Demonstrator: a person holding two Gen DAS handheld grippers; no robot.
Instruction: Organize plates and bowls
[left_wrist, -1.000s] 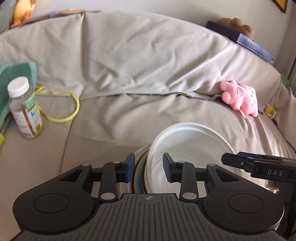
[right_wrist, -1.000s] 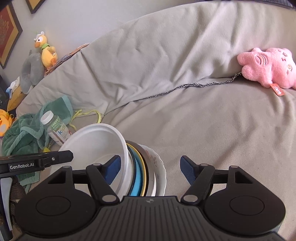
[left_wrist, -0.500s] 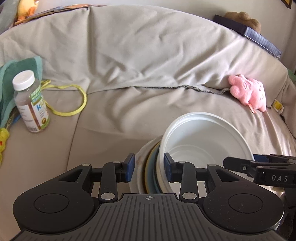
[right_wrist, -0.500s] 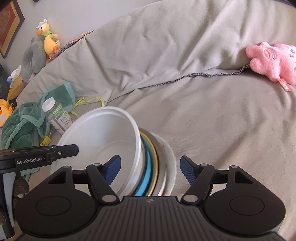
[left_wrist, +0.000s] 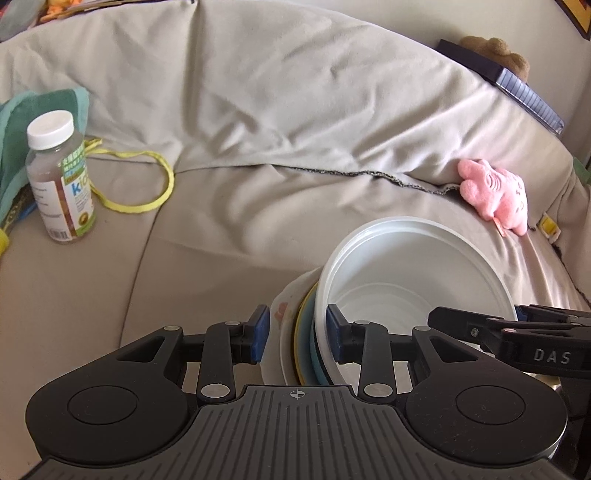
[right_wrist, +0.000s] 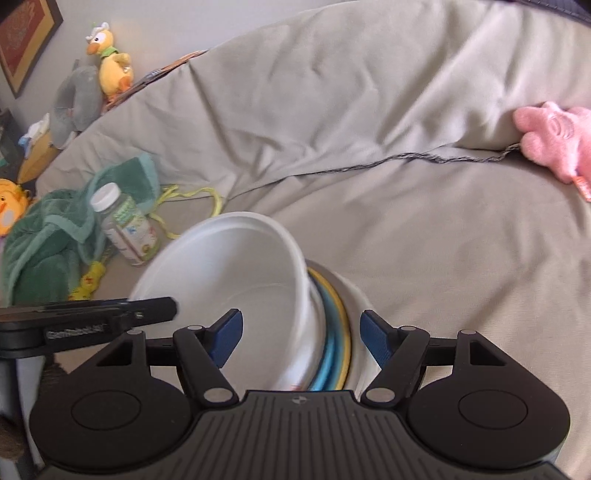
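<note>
A stack stands tilted on edge over the sofa: a deep white bowl (left_wrist: 413, 266) (right_wrist: 229, 266), blue and yellow plates (left_wrist: 306, 332) (right_wrist: 334, 332), and a white flowered plate (left_wrist: 284, 310) (right_wrist: 354, 295) at the back. My left gripper (left_wrist: 297, 332) clamps the stack, one pad inside the bowl, the other on the flowered plate, jaws closing slightly. My right gripper (right_wrist: 301, 336) straddles the same stack from the other side. Its left pad stands free inside the bowl and its right pad sits at the plate's back. The stack's underside is hidden.
On the grey sofa cover stand a white-capped bottle (left_wrist: 61, 177) (right_wrist: 125, 229), a green towel (right_wrist: 48, 243) and a yellow cord (left_wrist: 147, 199) on the left. A pink plush (left_wrist: 495, 195) (right_wrist: 554, 136) lies right. A dark book (left_wrist: 509, 81) rests on the backrest.
Both grippers have shifted with the stack and sunk a little toward the seat. Between the right gripper's fingers the stack has slid rightward, up to the right pad.
</note>
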